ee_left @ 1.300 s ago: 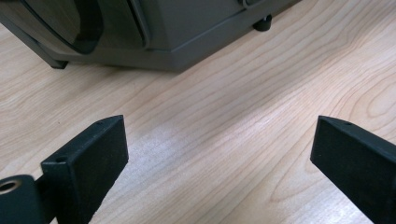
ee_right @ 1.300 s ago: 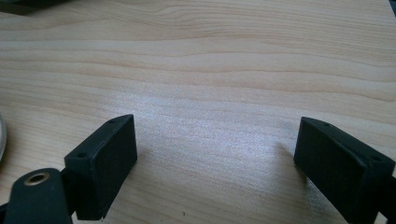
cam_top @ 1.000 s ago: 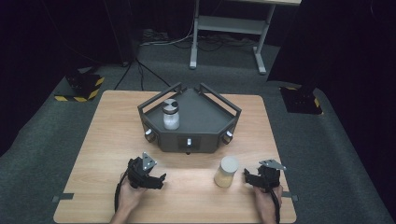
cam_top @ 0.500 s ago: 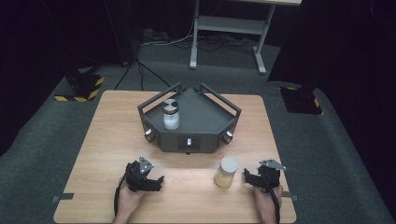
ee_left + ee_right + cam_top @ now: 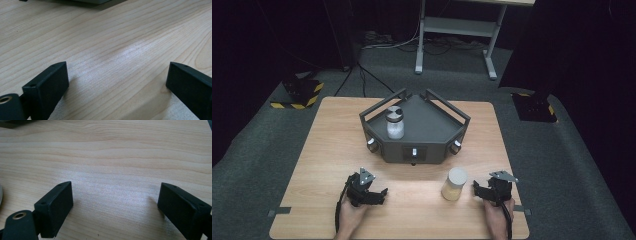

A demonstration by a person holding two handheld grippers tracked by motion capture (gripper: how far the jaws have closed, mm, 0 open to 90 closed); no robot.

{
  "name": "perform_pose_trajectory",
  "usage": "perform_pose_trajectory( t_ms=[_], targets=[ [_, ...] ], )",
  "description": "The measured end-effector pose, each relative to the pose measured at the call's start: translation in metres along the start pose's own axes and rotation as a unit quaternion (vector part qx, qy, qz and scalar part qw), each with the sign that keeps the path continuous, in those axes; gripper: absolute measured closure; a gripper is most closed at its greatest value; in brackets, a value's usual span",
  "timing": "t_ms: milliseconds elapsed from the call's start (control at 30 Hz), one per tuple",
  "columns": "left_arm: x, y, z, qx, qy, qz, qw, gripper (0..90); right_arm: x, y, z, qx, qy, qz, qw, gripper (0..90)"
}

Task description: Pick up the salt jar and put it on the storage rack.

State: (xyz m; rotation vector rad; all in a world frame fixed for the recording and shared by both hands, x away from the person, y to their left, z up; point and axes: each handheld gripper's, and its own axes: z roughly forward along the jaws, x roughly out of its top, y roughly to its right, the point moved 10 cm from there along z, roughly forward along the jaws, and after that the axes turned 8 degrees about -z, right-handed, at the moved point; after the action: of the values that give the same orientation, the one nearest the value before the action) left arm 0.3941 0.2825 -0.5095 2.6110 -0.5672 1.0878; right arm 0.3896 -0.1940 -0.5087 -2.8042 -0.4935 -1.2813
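Tan jar [image 5: 454, 183] stands just left of the open right tongs [image 5: 477, 190].

Noted wooden table [image 5: 327, 145] with dark angular railed tray [image 5: 432, 117] at mid-back, clear lidded jar [image 5: 395, 123] upright on its left part. Spotted two knobs [image 5: 372, 145] on tray front. Logged yellow-black striped blocks [image 5: 299, 92] on grey floor, grey desk frame [image 5: 457, 27] behind.
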Motion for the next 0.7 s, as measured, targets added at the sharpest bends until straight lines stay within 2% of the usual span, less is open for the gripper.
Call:
perform_pose_trajectory(
  t_ms=[700],
  targets=[
    [-0.0002,0.0017,0.0002,0.005,0.001,-0.005,1.0000,4.3,0.0000,-0.0002,0.0000,-0.001,-0.001,0.001,1.0000,12.5]
  ],
)
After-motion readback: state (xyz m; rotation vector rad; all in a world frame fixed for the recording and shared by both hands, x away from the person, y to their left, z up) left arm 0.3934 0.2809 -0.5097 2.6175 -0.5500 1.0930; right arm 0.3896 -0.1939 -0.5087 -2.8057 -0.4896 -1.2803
